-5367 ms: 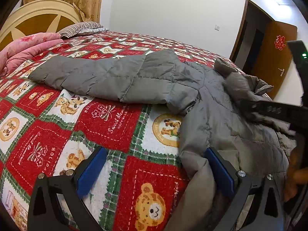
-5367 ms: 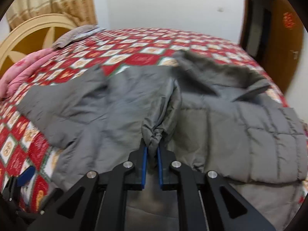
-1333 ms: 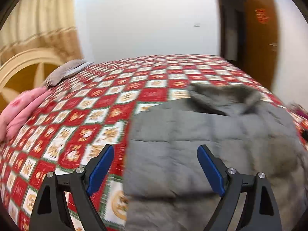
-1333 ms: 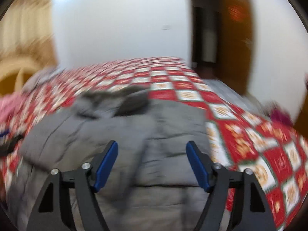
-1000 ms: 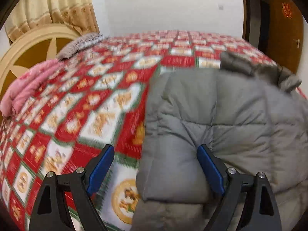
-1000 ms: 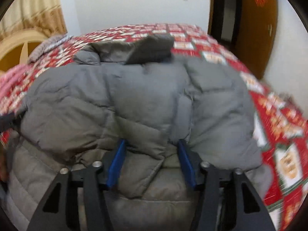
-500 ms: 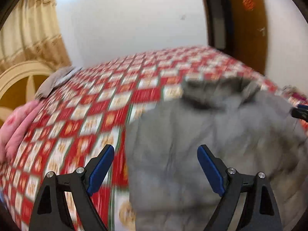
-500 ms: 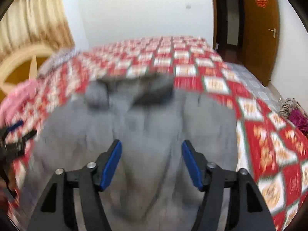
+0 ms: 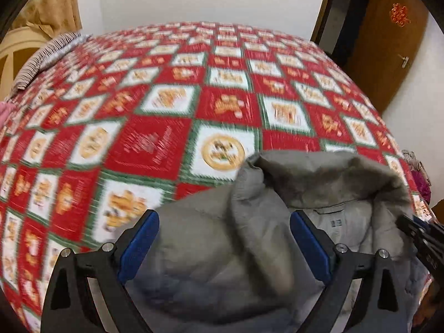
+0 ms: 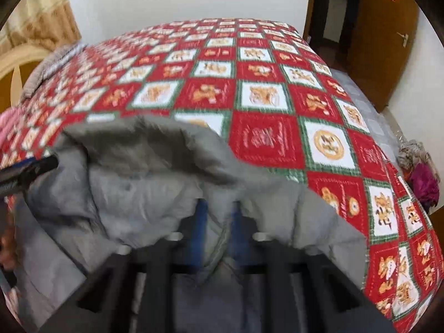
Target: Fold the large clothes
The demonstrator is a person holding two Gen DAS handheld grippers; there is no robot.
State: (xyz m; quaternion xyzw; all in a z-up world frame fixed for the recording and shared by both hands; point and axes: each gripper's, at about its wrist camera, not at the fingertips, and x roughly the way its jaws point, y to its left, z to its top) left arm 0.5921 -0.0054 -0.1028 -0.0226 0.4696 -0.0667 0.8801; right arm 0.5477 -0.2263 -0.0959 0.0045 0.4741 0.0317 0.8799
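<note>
A grey padded jacket [image 9: 222, 252] lies bunched on the near edge of a bed covered by a red, white and green checked quilt [image 9: 155, 144], filling the lower middle and lower right of the left wrist view. Its collar [image 9: 327, 174] stands up in the right half of the frame, lining showing below it. The left gripper [image 9: 222, 247] has its blue pads [image 9: 138, 244] spread wide apart, with jacket fabric lying between them but not pinched. In the right wrist view the picture is blurred; the right gripper [image 10: 217, 233] has its jaws drawn close together on a fold of the jacket [image 10: 144, 194] at lower centre. A brown door [image 9: 388, 36] stands at the upper right.
</note>
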